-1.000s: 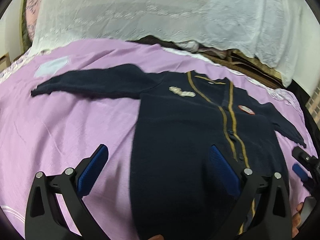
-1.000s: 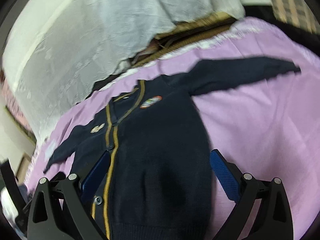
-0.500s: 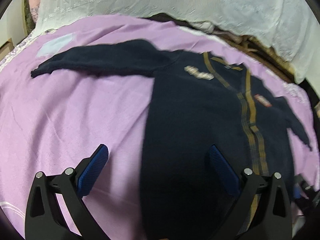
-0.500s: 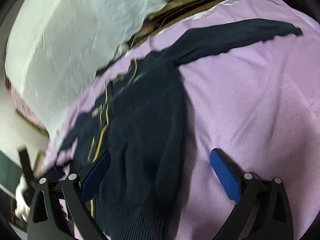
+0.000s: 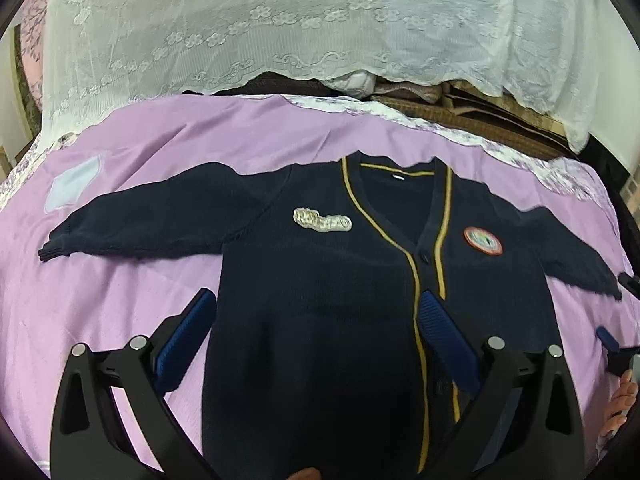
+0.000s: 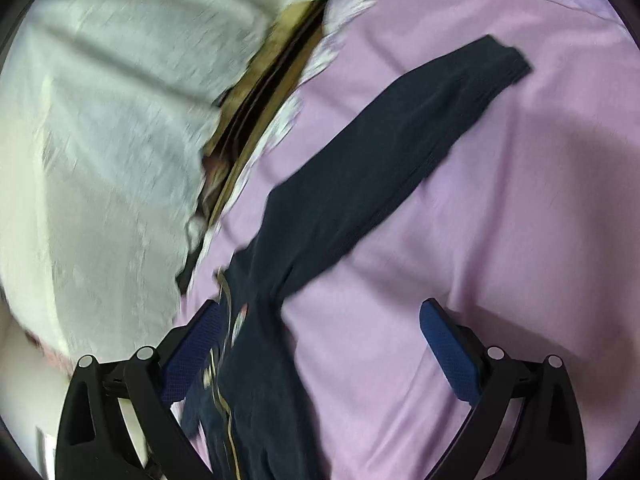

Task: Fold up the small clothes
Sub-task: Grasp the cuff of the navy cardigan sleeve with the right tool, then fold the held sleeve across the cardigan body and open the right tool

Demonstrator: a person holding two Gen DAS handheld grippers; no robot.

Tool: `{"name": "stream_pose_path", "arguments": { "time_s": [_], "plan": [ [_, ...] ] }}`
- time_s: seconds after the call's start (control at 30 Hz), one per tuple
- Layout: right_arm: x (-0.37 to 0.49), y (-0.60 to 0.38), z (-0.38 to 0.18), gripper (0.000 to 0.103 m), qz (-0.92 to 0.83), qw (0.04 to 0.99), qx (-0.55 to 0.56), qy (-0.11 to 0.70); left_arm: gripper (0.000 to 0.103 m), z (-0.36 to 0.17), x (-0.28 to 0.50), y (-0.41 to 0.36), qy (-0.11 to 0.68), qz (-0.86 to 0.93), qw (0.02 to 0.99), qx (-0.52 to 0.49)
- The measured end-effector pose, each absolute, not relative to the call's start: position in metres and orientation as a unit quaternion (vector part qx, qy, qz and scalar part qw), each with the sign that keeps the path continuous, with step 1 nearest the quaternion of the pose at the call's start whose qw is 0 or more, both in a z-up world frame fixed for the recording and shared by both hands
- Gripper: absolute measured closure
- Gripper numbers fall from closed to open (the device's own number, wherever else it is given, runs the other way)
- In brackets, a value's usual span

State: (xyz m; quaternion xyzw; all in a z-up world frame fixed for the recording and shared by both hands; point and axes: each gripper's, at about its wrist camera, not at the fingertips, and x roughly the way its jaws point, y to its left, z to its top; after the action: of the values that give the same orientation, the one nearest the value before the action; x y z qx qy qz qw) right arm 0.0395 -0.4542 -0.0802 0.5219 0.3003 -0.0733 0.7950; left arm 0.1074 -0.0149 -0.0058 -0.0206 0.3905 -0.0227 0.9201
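A small navy cardigan [image 5: 320, 300] lies face up and buttoned on the purple bedsheet [image 5: 120, 300], collar toward the white lace cover [image 5: 280, 40] at the far side of the bed. Both sleeves are stretched out sideways and the body looks flat, so the step in hand seems to be the very start of folding: the garment is laid out, no fold yet made

The left tongs [image 5: 320, 340] are spread wide and hold nothing; they hover over the lower body of the cardigan, one blue pad near its left edge and the other near the yellow-trimmed button band [image 5: 414, 320]. The right tongs [image 6: 320, 344] are also spread and empty, over the sheet beside the shoulder, looking along the right sleeve [image 6: 380, 160] toward its cuff [image 6: 504, 60]. This view is blurred, so whether a pad touches the cloth I cannot tell

The likely next move is to take a sleeve and bring it across the chest. That calls for reaching out to the cuff, lowering the tongs until one pad slips under the knit, pinching only the sleeve and not the sheet, then carrying it inward without dragging the body askew
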Motion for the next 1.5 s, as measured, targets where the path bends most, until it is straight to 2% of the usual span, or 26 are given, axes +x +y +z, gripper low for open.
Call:
{"name": "stream_pose_path", "arguments": {
  "time_s": [0.17, 0.23, 0.33, 0.4, 0.43, 0.5, 0.57, 0.77, 0.97, 1.17, 1.37, 1.5],
  "plan": [
    [0.046, -0.502, -0.095, 0.003, -0.116, 0.763, 0.590, 0.238, 0.004, -0.007, 0.135, -0.041, 0.396, -0.022, 0.918, -0.008],
    [0.046, -0.514, -0.098, 0.008, -0.133, 0.755, 0.605, 0.216, 0.004, -0.009, 0.141, -0.057, 0.401, -0.028, 0.916, 0.003],
    [0.046, -0.529, -0.108, 0.028, -0.176, 0.739, 0.623, 0.188, 0.004, -0.017, 0.154, -0.089, 0.417, -0.041, 0.908, 0.023],
    [0.046, -0.540, -0.120, 0.052, -0.204, 0.725, 0.637, 0.165, 0.004, -0.028, 0.164, -0.110, 0.433, -0.046, 0.900, 0.036],
    [0.046, -0.544, -0.125, 0.058, -0.208, 0.721, 0.642, 0.158, 0.004, -0.034, 0.169, -0.119, 0.442, -0.045, 0.895, 0.041],
    [0.045, -0.551, -0.132, 0.077, -0.202, 0.723, 0.643, 0.152, 0.004, -0.047, 0.176, -0.128, 0.455, -0.042, 0.888, 0.044],
    [0.046, -0.554, -0.139, 0.087, -0.197, 0.726, 0.641, 0.149, 0.004, -0.062, 0.181, -0.131, 0.464, -0.028, 0.884, 0.053],
    [0.054, -0.552, -0.137, 0.088, -0.196, 0.753, 0.609, 0.152, 0.004, -0.077, 0.185, -0.123, 0.477, -0.037, 0.877, 0.040],
    [0.046, -0.553, -0.129, 0.090, -0.176, 0.769, 0.600, 0.135, 0.004, -0.055, 0.158, -0.088, 0.449, -0.053, 0.892, 0.008],
    [0.053, -0.542, -0.103, 0.090, -0.140, 0.800, 0.568, 0.132, 0.004, -0.036, 0.142, 0.013, 0.432, 0.017, 0.902, -0.013],
    [0.064, -0.517, -0.071, 0.090, -0.103, 0.840, 0.514, 0.141, 0.004, -0.055, 0.140, 0.108, 0.443, 0.117, 0.889, -0.010],
    [0.072, -0.495, -0.056, 0.090, -0.083, 0.860, 0.480, 0.154, 0.004, -0.070, 0.146, 0.151, 0.438, 0.137, 0.884, -0.091]
  ]
}}
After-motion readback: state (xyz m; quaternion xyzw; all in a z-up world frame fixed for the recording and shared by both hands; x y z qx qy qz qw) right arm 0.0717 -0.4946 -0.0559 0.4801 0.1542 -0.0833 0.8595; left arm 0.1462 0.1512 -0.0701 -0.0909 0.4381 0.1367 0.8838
